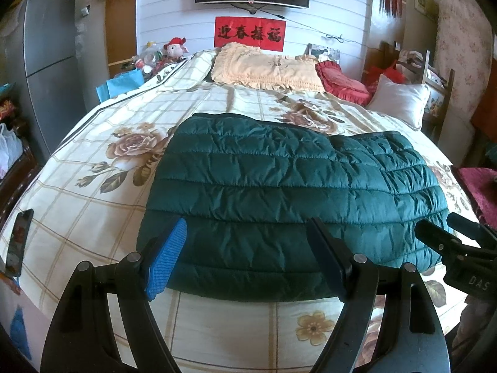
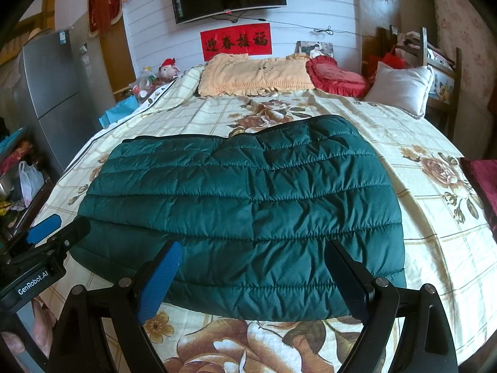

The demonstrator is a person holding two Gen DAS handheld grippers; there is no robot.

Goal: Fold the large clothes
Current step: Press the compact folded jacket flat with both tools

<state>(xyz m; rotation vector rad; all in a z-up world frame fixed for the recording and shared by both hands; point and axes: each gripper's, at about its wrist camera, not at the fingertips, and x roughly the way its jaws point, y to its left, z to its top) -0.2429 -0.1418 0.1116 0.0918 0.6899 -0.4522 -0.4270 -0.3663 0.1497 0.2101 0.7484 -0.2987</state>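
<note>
A dark green quilted down jacket (image 1: 279, 192) lies folded into a flat rectangle on the floral bedspread (image 1: 93, 192). It also shows in the right wrist view (image 2: 242, 205). My left gripper (image 1: 248, 248) is open and empty, hovering over the jacket's near left edge. My right gripper (image 2: 254, 267) is open and empty, over the jacket's near right edge. The right gripper also shows at the right edge of the left wrist view (image 1: 447, 233). The left gripper shows at the left of the right wrist view (image 2: 59, 227).
A phone (image 1: 19, 242) lies on the bed's left edge. Pillows (image 1: 264, 68), a red cushion (image 1: 341, 82) and a white pillow (image 1: 400, 99) sit at the head. A fridge (image 1: 46, 62) stands left. A dark red cloth (image 1: 478, 186) lies at the right.
</note>
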